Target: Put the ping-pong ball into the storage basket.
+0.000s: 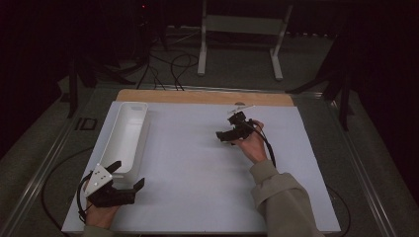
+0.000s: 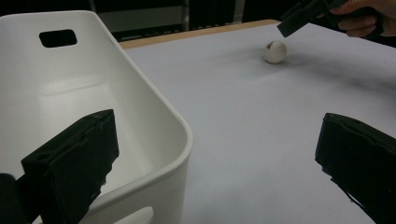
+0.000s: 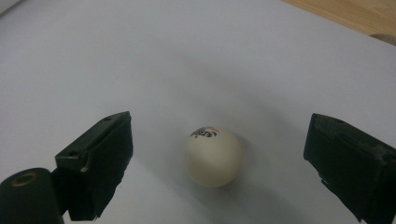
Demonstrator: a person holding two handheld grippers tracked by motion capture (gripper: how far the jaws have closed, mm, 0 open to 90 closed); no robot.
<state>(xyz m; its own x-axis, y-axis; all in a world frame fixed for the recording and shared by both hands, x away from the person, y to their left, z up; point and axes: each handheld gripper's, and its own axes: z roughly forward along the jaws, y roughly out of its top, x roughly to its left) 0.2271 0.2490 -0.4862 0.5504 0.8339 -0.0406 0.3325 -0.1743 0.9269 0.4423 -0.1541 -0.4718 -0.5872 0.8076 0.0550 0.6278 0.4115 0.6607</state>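
I see a white sheet [image 1: 197, 168] covering the table, a wooden edge [image 1: 197, 96] at its far side and a dark room with floor cables beyond. My right gripper view brings out print on the cream ball [image 3: 213, 156], which sits on the sheet between that gripper's [image 1: 228, 136] wide-apart jaws, untouched. My left gripper [image 1: 129, 178], jaws wide, rests low by the near end of the white bin [image 1: 129, 132].
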